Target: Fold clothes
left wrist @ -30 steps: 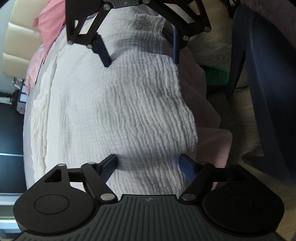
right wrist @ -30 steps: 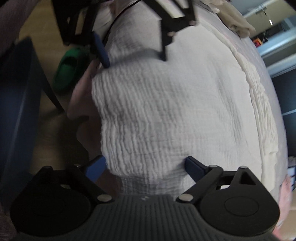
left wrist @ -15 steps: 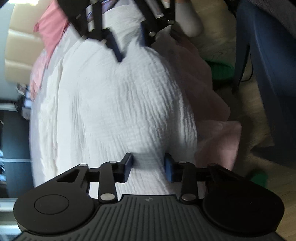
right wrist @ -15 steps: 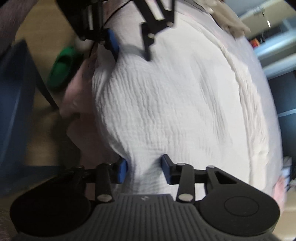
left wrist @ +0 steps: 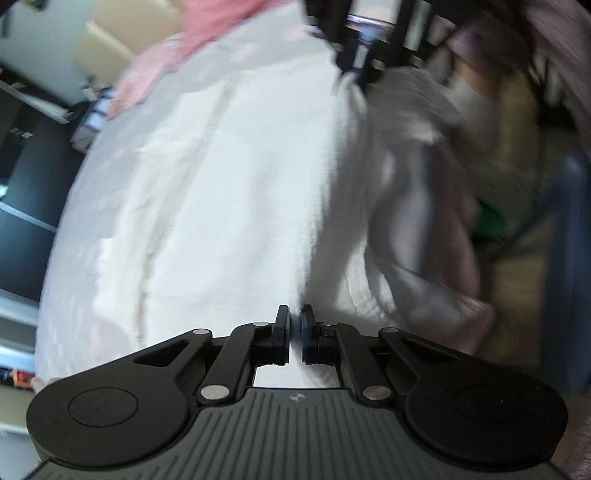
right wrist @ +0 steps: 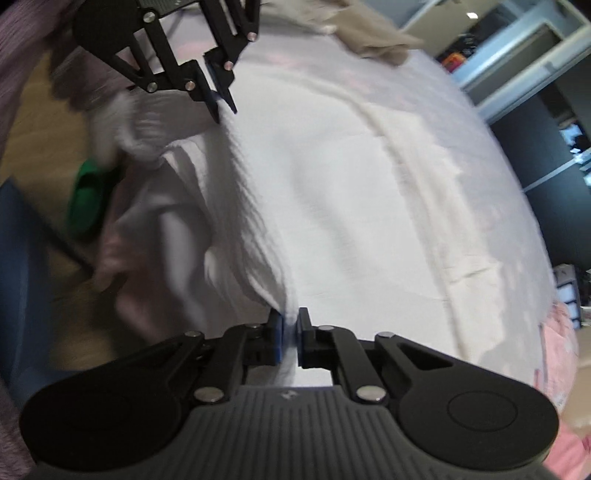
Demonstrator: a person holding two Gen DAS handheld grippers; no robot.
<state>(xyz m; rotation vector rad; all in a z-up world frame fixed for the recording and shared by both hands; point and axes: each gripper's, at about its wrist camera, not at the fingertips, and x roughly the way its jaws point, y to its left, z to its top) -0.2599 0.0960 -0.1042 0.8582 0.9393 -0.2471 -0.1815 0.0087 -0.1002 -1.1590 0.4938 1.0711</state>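
Left wrist view – left gripper [left wrist: 294, 332]: your fingers have just been closing and now pinch a thin ridge of the white garment [left wrist: 229, 192] at 6 o'clock.
Left wrist view – white garment: it fills the middle of the frame, spread over the bed [left wrist: 66, 325]; its edge at 3 o'clock is lifted into loose folds — blurred.
Left wrist view – right gripper [left wrist: 356, 74]: it sits at 12 o'clock, pinching the garment's far corner.
Left wrist view – surroundings: pink cloth [left wrist: 207, 33] at 11 o'clock, a green object [left wrist: 491, 221] at 3 o'clock on the floor.
Right wrist view – right gripper [right wrist: 291, 339]: your fingers have just been closing too, and they clamp a fold of the same garment [right wrist: 351, 192] at 6 o'clock.
Right wrist view – left gripper [right wrist: 221, 105]: at 11 o'clock, fingers pressed onto the garment's far edge.
Right wrist view – white garment: the gripped edge hangs in layered folds toward 9 o'clock — the rest lies flat on the bed.
Right wrist view – surroundings: the green object [right wrist: 86, 195] at 9 o'clock, a beige cloth [right wrist: 373, 40] at 1 o'clock.
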